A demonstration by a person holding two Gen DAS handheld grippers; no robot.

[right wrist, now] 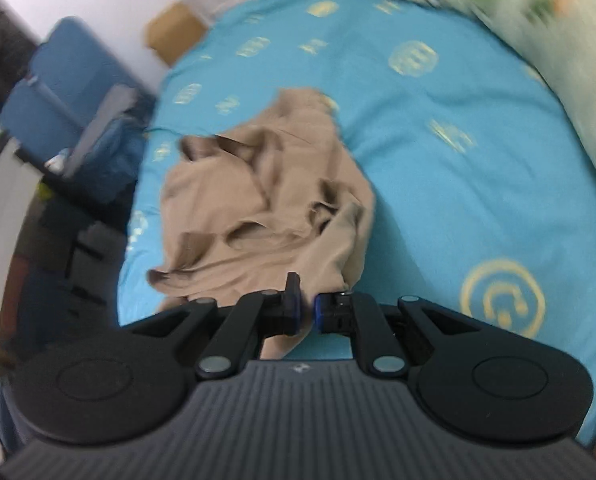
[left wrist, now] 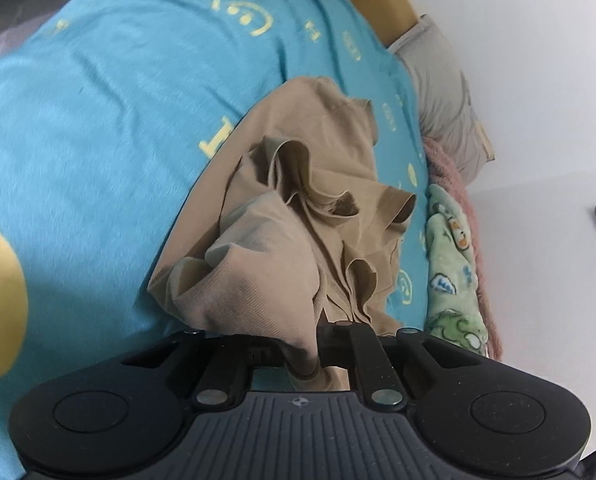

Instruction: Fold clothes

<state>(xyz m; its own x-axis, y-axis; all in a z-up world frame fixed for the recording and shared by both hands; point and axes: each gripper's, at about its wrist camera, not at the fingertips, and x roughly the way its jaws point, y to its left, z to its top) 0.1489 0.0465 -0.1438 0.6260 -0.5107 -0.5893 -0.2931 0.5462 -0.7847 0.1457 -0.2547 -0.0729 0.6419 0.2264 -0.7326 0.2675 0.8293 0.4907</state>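
Right wrist blurred, tan garment (right wrist: 266, 208) crumpled, left jaws' tips hidden.

Bedroom: bed sheet (left wrist: 98, 100), pillow (left wrist: 442, 80)

A tan cloth (right wrist: 270, 200) is seen bunched up on the blue sheet (right wrist: 438, 168). One edge of the tan cloth is pinched between the fingers of the right gripper (right wrist: 307, 312), and the jaws are nearly closed on it. Yellow smiley faces are printed on the blue sheet. A green blanket (right wrist: 538, 20) is spread past the tan cloth, at the far side. A brown board (right wrist: 174, 32) is seen beyond the tan cloth, to the left.
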